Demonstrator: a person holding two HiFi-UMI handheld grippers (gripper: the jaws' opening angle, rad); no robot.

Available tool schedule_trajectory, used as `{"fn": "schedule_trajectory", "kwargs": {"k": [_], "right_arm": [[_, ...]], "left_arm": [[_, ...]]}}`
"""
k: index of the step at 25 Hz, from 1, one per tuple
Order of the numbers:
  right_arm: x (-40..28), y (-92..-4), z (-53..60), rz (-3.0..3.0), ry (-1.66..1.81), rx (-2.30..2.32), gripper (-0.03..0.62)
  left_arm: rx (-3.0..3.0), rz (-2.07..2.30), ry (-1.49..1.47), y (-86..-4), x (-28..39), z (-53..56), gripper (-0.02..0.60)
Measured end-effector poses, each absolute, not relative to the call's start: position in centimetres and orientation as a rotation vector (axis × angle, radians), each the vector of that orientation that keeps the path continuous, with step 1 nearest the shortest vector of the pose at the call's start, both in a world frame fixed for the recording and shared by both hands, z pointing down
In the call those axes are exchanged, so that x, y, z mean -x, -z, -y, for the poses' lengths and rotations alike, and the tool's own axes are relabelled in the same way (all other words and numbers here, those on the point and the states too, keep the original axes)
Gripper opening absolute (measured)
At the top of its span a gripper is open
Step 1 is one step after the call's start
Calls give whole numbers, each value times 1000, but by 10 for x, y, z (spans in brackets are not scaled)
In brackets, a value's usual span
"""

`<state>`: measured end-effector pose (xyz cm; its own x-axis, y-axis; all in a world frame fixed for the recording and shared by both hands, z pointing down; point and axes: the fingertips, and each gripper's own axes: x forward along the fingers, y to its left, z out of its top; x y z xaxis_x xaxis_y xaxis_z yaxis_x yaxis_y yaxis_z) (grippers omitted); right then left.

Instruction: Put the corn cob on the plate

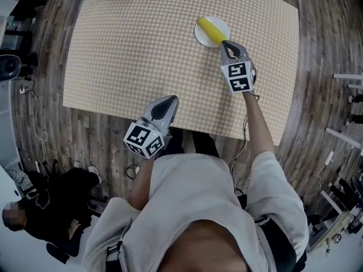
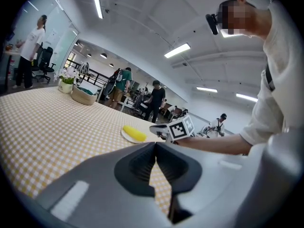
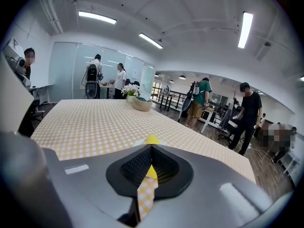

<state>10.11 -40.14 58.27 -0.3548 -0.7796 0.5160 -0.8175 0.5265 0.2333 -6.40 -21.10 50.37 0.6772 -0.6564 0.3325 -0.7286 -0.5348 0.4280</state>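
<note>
Lower centre of the head view: left gripper (image 1: 168,99) clenched, empty, at the table (image 1: 125,55) edge. Upper right: right gripper (image 1: 226,43) clenched, empty, just beside the plate (image 1: 201,37). The corn cob (image 1: 211,30) lies on the plate. Placement looks done; back off high, don't nudge the plate.

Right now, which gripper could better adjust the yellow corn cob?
Right: the right gripper is by the white plate with the yellow corn cob; the left gripper is at the near edge of the checked table.
</note>
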Motion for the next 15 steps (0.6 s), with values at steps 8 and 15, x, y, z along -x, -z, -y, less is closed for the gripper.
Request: {"fn": "schedule_trajectory", "kwargs": {"k": [8,15], "right_arm": [[-98,-556,372,2197,-55,-1322,0],[-87,-504,334,2249,-39,-1394,0]], "left_arm": [[-2399,1075,-140,-484,64,193,8],[-2480,1054,-92,-451,62,186,8]]}}
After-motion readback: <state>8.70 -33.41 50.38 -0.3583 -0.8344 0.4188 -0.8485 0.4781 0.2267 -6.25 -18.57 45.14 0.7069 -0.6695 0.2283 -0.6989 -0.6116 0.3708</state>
